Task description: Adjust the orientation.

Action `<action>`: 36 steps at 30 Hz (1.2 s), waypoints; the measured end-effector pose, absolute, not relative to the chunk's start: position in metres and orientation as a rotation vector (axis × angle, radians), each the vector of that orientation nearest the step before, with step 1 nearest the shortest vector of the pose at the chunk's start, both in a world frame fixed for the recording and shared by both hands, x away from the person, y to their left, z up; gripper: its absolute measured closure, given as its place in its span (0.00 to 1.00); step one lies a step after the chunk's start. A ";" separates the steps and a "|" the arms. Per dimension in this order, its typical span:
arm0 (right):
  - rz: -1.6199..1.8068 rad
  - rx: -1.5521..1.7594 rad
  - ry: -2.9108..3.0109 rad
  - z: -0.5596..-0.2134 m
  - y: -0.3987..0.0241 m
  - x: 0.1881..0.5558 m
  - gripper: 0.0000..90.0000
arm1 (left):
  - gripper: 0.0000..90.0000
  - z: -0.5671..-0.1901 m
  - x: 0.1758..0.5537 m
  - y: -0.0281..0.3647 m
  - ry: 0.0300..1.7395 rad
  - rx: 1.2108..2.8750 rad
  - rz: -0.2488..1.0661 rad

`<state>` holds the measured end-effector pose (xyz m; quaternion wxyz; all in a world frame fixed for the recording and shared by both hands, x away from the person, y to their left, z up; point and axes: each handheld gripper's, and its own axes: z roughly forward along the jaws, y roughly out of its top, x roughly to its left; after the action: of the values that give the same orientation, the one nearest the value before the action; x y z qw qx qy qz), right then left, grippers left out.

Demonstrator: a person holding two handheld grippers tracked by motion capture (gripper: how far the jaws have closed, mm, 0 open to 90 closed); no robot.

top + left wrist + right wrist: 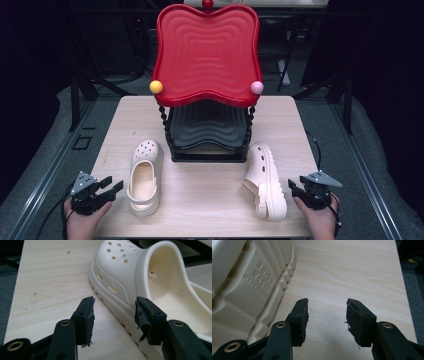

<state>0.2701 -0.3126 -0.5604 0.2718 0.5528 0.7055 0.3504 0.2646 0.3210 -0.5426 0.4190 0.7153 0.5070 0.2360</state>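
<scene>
Two cream clogs lie on the wooden table (210,195). The left clog (145,176) stands upright, toe away from me, its holed toe and side (117,272) close ahead in the left gripper view. The right clog (265,180) lies on its side, its ribbed sole (244,287) turned toward the right gripper. My left gripper (111,188) rests near the table's front left corner, open and empty, just left of the left clog. The right gripper (295,187) sits at the front right, open, beside the tipped clog's sole. Nothing is between either pair of jaws.
A red two-tier shoe rack (207,55) with a black lower shelf (207,131) stands at the table's back middle, yellow (156,86) and pink (257,87) knobs at its front corners. Dark floor and metal frames surround the table.
</scene>
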 end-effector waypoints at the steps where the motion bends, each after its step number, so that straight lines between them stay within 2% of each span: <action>1: 0.947 1.491 1.896 -0.560 -0.313 0.270 0.58 | 0.55 -0.540 0.264 0.319 1.261 1.793 0.594; 9: 0.972 1.522 1.870 -0.560 -0.317 0.269 0.58 | 0.56 -0.527 0.265 0.308 1.202 1.774 0.597; 11: 0.982 1.532 1.866 -0.561 -0.317 0.269 0.58 | 0.66 -0.523 0.268 0.305 1.181 1.775 0.565; 17: 0.962 1.536 1.880 -0.560 -0.317 0.268 0.58 | 0.70 -0.517 0.283 0.289 1.174 1.826 0.575; 22: 0.960 1.534 1.883 -0.560 -0.318 0.268 0.57 | 0.72 -0.520 0.299 0.272 1.154 1.915 0.650; 27: 0.999 1.545 1.865 -0.562 -0.318 0.269 0.57 | 0.76 -0.523 0.311 0.267 1.178 1.927 0.659; 32: 0.996 1.548 1.877 -0.563 -0.319 0.269 0.57 | 0.76 -0.525 0.315 0.264 1.175 1.943 0.685; 36: 0.993 1.545 1.876 -0.563 -0.318 0.269 0.57 | 0.76 -0.525 0.315 0.257 1.127 1.999 0.762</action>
<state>0.2692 -0.3179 -0.5628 0.2554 0.5690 0.6908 0.3658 0.3155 0.2569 -0.5249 0.3539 0.7733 0.4359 0.2946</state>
